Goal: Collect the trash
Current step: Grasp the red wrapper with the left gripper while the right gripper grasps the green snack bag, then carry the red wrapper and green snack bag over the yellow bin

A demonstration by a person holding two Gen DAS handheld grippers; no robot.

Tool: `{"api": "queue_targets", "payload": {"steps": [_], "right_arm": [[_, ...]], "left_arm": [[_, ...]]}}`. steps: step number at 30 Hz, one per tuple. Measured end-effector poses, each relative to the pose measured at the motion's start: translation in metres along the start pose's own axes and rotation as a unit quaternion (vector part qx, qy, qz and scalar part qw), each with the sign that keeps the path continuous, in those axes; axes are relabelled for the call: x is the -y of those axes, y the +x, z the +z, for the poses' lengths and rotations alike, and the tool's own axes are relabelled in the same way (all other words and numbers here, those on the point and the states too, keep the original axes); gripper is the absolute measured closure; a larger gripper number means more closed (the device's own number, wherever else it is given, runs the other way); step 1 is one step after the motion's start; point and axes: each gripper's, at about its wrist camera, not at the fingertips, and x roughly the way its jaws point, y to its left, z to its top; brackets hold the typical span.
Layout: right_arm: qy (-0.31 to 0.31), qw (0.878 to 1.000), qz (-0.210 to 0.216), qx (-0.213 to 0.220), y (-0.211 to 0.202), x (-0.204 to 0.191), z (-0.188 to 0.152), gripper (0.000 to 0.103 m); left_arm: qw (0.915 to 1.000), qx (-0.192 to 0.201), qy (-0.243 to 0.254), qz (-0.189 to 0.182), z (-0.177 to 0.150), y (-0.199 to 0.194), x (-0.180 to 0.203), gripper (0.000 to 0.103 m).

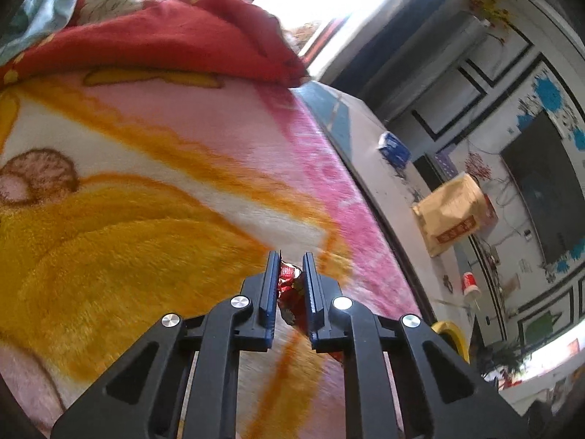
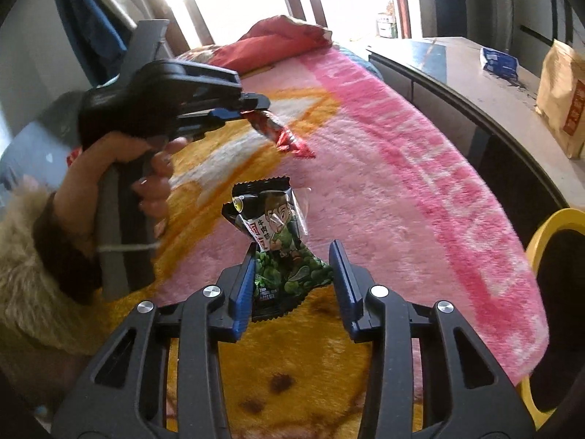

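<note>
My left gripper (image 1: 290, 261) is shut on a crumpled red foil wrapper (image 1: 290, 289) and holds it above the blanket. The right wrist view shows that gripper (image 2: 256, 104) from the side, with the red wrapper (image 2: 283, 135) hanging from its tip. My right gripper (image 2: 292, 252) is open, its fingers on either side of a black and green snack packet (image 2: 278, 241) that lies on the blanket. A yellow bin (image 2: 555, 252) stands at the right beside the bed; its rim also shows in the left wrist view (image 1: 451, 334).
A pink and orange plush blanket (image 2: 402, 190) covers the bed, with a red quilt (image 1: 175, 33) at its head. A side table (image 2: 457, 62) to the right holds a brown paper bag (image 2: 563, 95) and a blue packet (image 2: 499, 60). A red cup (image 1: 470, 283) stands farther off.
</note>
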Motion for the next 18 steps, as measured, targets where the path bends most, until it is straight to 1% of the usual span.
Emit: {"api": "queue_targets", "payload": {"steps": [7, 13, 18], "right_arm": [[0.032, 0.999, -0.024, 0.021, -0.026, 0.032, -0.001, 0.072], [0.079, 0.995, -0.051, 0.044, -0.052, 0.069, -0.003, 0.072], [0.108, 0.989, -0.075, 0.063, -0.069, 0.096, -0.005, 0.072]], "left_arm": [[0.9973, 0.013, 0.065, -0.033, -0.012, -0.023, 0.045, 0.091], [0.9927, 0.021, 0.102, -0.06, -0.017, -0.038, 0.078, 0.091], [0.9889, 0.021, 0.124, -0.079, -0.025, -0.045, 0.097, 0.091]]}}
